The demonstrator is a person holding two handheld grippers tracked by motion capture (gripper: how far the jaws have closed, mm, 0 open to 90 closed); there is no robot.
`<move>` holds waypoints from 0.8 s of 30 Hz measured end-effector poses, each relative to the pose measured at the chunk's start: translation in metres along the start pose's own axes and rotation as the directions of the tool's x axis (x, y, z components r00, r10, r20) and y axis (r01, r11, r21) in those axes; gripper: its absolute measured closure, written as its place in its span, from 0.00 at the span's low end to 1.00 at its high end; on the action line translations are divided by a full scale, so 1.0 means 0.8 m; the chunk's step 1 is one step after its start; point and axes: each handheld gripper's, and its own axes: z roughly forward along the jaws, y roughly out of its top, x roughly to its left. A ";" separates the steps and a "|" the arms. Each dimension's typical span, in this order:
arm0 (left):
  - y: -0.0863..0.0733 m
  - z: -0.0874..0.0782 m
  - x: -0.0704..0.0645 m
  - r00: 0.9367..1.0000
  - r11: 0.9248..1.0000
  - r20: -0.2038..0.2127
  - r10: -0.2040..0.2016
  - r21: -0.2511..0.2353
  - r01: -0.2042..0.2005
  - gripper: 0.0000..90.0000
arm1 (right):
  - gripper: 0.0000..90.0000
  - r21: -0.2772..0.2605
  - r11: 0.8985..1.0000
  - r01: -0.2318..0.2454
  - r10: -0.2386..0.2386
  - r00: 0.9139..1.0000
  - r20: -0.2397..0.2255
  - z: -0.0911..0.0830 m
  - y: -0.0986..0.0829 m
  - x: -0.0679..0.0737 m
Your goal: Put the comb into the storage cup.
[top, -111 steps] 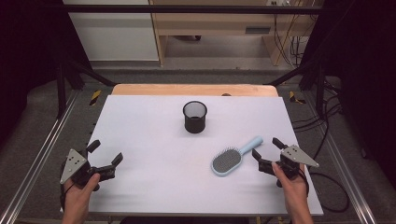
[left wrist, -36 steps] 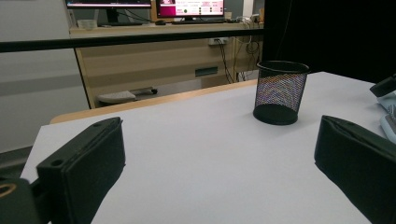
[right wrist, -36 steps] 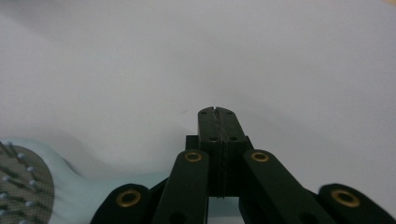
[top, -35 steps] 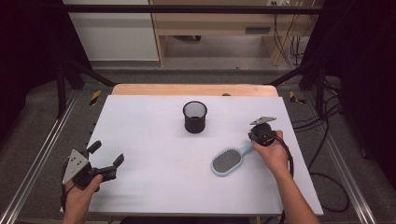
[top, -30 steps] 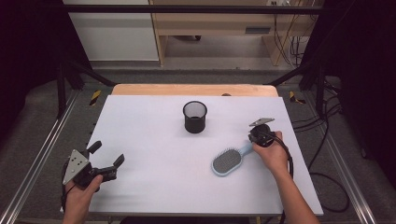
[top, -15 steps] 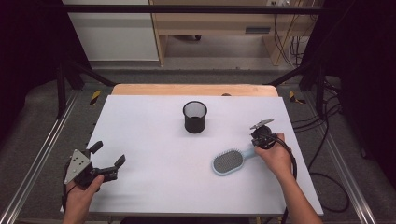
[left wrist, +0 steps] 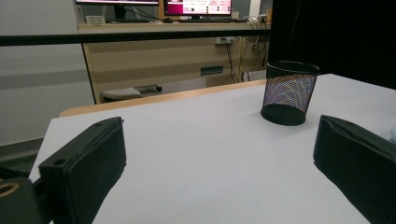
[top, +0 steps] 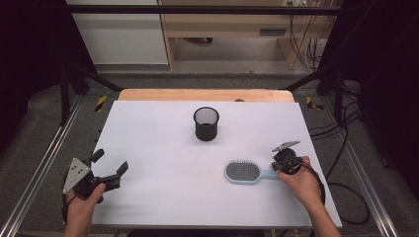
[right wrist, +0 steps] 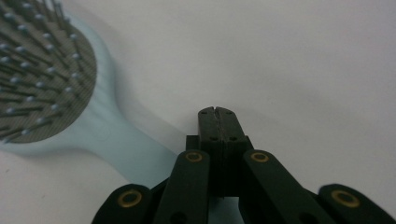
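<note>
Hairbrush [top: 245, 172] is lying bristles-up on the white table [top: 163, 143], its pale blue handle running toward the right gripper [top: 285, 162], which is sitting at the handle's end in the high view. The right gripper view is showing what the high view is not: the jaws are pressed together, tip to tip, with the handle [right wrist: 126, 149] passing beside and beneath them on their left rather than between the tips; whether any part of the handle is being pinched lower down cannot be told. The bristled head is lying ahead and to the left of those jaws. The left gripper [top: 101, 174] is resting well apart from the brush, jaws standing wide apart with nothing between them. Its own view is showing the black mesh cup [left wrist: 289, 92] upright ahead of the jaws, nearer the right-hand one, and monitors beyond the table's far edge.
</note>
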 end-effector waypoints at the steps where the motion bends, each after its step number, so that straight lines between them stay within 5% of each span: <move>1: 0.000 0.000 0.000 1.000 1.000 0.000 -0.004 -0.001 0.004 0.03 | 1.00 -0.005 1.000 0.001 -0.001 1.000 -0.001 -0.002 -0.003 0.002; 24: -0.002 0.003 -0.002 1.000 1.000 0.012 0.005 0.014 -0.006 0.03 | 1.00 -0.005 0.998 0.063 -0.063 0.989 -0.130 -0.043 -0.051 0.057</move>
